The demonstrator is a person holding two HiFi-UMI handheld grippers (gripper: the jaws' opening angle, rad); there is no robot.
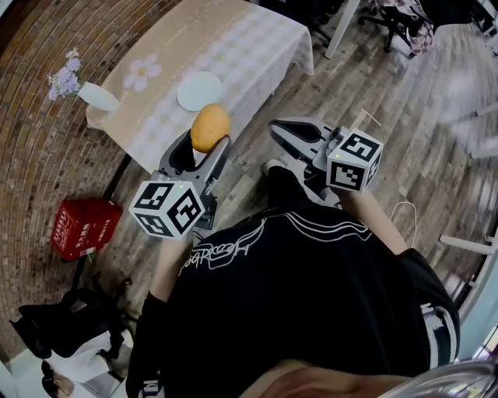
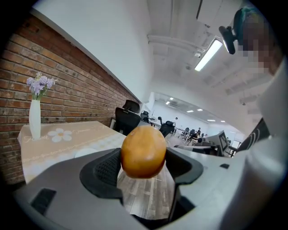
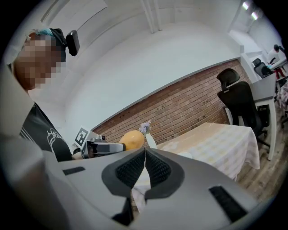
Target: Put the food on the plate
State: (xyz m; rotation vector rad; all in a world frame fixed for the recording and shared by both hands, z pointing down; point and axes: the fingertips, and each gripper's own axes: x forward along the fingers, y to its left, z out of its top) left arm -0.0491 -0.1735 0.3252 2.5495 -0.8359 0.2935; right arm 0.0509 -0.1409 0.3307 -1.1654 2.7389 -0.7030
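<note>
A round golden-orange bun (image 1: 210, 127) sits clamped between the jaws of my left gripper (image 1: 204, 148), held in the air short of the table. In the left gripper view the bun (image 2: 143, 152) fills the gap between the two dark pads. A small white plate (image 1: 200, 91) lies on the cloth-covered table (image 1: 257, 47) beyond it. My right gripper (image 1: 294, 137) is shut with nothing in it, its pads touching, to the right of the bun and off the table. The right gripper view shows the bun (image 3: 132, 139) at its left.
A white vase with purple flowers (image 1: 87, 91) stands at the table's left end. A red crate (image 1: 82, 226) and a black bag (image 1: 66, 322) lie on the floor at left. Office chairs (image 1: 401, 19) stand at the far right. Wooden floor surrounds the table.
</note>
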